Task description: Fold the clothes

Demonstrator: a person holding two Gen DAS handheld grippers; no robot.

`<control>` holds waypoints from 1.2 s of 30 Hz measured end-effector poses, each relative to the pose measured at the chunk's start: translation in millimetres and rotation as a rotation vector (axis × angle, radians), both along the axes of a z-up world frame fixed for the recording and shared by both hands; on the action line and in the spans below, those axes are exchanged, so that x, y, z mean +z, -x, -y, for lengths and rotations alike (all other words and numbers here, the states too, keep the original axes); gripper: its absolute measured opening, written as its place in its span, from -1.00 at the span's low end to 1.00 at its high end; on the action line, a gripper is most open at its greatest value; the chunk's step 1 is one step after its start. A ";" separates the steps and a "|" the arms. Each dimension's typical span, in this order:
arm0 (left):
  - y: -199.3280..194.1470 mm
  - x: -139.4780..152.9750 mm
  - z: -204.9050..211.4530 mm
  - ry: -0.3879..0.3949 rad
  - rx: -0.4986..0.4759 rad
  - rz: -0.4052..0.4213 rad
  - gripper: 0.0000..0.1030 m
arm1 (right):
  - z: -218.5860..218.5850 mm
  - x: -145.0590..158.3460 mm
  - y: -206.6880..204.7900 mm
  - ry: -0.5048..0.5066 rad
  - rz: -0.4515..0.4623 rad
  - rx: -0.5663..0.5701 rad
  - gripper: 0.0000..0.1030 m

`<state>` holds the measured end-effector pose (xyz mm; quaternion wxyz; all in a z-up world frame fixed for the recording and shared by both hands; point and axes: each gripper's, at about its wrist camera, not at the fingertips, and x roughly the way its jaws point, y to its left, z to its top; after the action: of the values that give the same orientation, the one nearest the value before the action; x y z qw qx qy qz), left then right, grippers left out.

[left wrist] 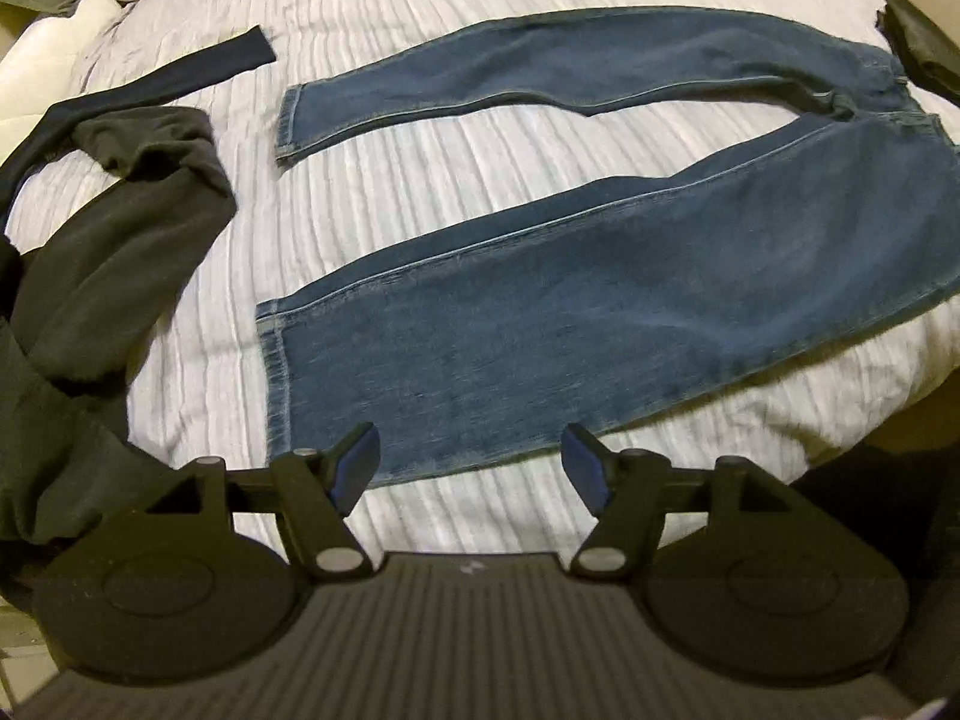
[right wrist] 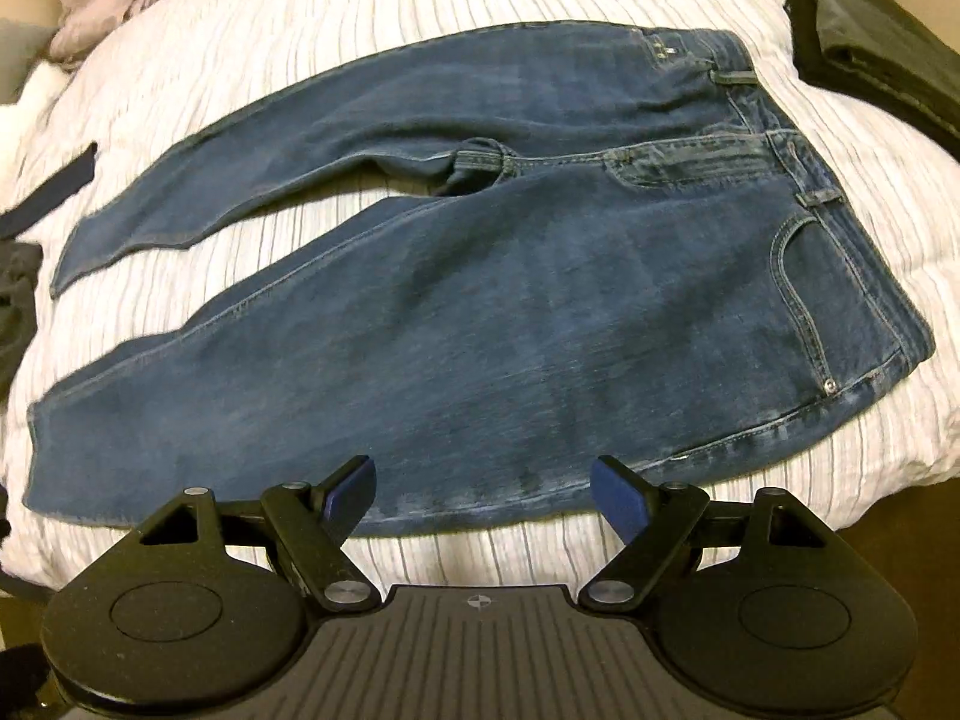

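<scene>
Jeans: blue denim jeans (left wrist: 600,300) lie spread flat on the bed, legs apart.
Left gripper (left wrist: 474,462): jaws parted, empty, above the near leg's lower edge beside the hem.
Right gripper (right wrist: 480,492): jaws wide, empty, over the near thigh edge.
Bedding: white ribbed quilt (right wrist: 480,0).
Left side: dark green-grey garment (left wrist: 108,252).
Far right: folded black clothes (right wrist: 870,48).

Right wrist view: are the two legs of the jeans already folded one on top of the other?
No, the jeans lie spread flat on the white bedspread, their two legs apart with a strip of bedspread showing between them.
</scene>
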<state>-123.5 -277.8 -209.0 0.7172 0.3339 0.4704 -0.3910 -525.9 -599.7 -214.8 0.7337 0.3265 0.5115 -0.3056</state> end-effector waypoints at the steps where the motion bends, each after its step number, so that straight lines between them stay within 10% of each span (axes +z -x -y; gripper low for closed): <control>1: 2.8 -1.4 0.3 -0.001 -0.009 -0.004 0.25 | -2.5 -0.3 -0.6 -0.001 -0.004 0.007 0.59; 12: 23.5 -13.4 5.6 -0.016 -0.115 -0.020 0.26 | -32.3 -7.0 16.9 -0.047 -0.019 -0.042 0.59; 24: 37.4 -16.5 -1.9 -0.104 -0.187 -0.067 0.29 | -34.9 -53.6 -46.1 -0.080 0.325 0.089 0.59; 29: 27.8 -22.8 -17.6 -0.161 -0.176 -0.052 0.29 | -62.1 -111.2 -15.3 -0.225 0.160 -0.005 0.58; 36: 27.9 -18.5 -3.0 -0.120 -0.172 -0.059 0.29 | -84.0 -63.7 -34.6 -0.132 0.286 0.131 0.59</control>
<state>-151.4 -274.8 -227.5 0.6455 0.4035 0.4836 -0.4320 -491.2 -515.8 -278.5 0.7942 0.3801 0.4411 -0.1735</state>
